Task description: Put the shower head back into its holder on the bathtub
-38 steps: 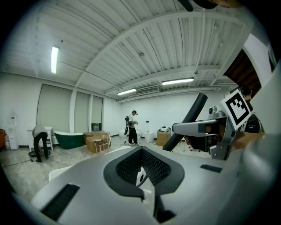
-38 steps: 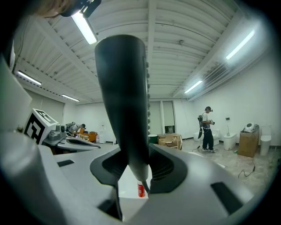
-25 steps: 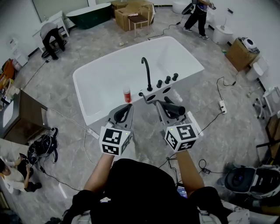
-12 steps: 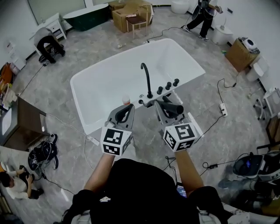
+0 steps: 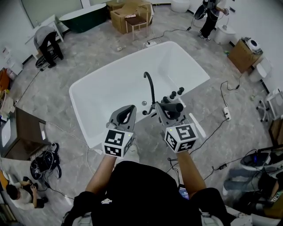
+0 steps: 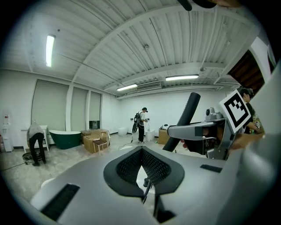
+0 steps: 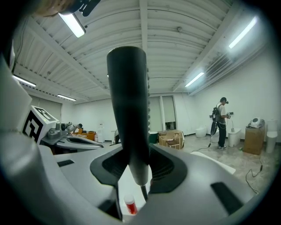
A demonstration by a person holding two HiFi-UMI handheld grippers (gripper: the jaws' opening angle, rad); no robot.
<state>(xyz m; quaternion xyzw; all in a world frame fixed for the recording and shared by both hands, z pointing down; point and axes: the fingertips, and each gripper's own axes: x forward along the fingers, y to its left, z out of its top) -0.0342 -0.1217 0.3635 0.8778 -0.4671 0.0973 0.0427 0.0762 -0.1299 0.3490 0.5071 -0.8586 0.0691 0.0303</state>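
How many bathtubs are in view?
2: a white freestanding bathtub at centre, a dark green bathtub by the far wall. A cropped white fixture at top may be another.

The head view looks steeply down on the bathtub [image 5: 110, 84], while both gripper views peer close along their jaws, nearly level, toward the cardboard boxes [image 5: 120, 17] at twelve o'clock, shared by all three.
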